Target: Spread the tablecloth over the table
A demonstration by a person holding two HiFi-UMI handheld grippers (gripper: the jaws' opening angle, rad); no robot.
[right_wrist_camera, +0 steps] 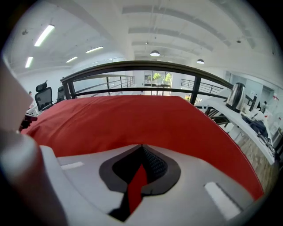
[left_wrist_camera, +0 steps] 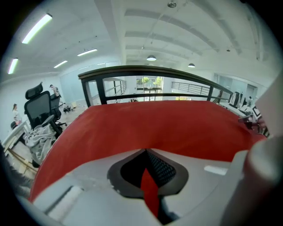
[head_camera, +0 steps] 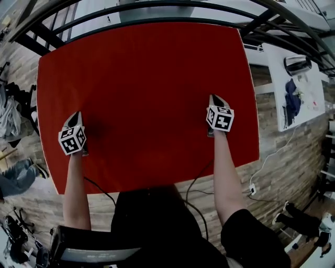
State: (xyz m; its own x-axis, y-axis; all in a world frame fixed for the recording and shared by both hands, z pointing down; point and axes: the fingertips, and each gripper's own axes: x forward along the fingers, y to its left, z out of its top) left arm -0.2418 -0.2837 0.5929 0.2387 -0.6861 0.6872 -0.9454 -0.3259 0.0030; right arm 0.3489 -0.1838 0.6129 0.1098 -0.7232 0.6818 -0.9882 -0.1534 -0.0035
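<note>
The tablecloth (head_camera: 146, 94) lay red and nearly flat over the bench, which it hid entirely, so its edges had to stand for the bench's. It stretched away from both tongs toward the far edge, and its longer side appeared to run across the person from left to right.

The left tongs (head_camera: 77, 116) sat close to the near-left corner, just inside the left edge. Its jaws were closed, with a thin ridge of red cloth pinched between them. The right tongs (head_camera: 214, 98) sat further in from the near edge and a little inside the right edge, closed in the same way on its own sliver of cloth. Both pointed toward the far edge, so almost all the cloth lay ahead of them and only a narrow strip lay behind, toward the person.

Any smoothing or pull would probably run toward the near edge. The left tongs was better placed for the near-left corner, and the near-right corner was the right one's to reach.

A dark railing (head_camera: 157, 6) curved just beyond the far edge. A white counter (head_camera: 309, 104) with a kettle (head_camera: 297, 64) stood off the right edge, and cables (head_camera: 196, 183) trailed on the floor under the near edge. Nothing lay on the cloth.
</note>
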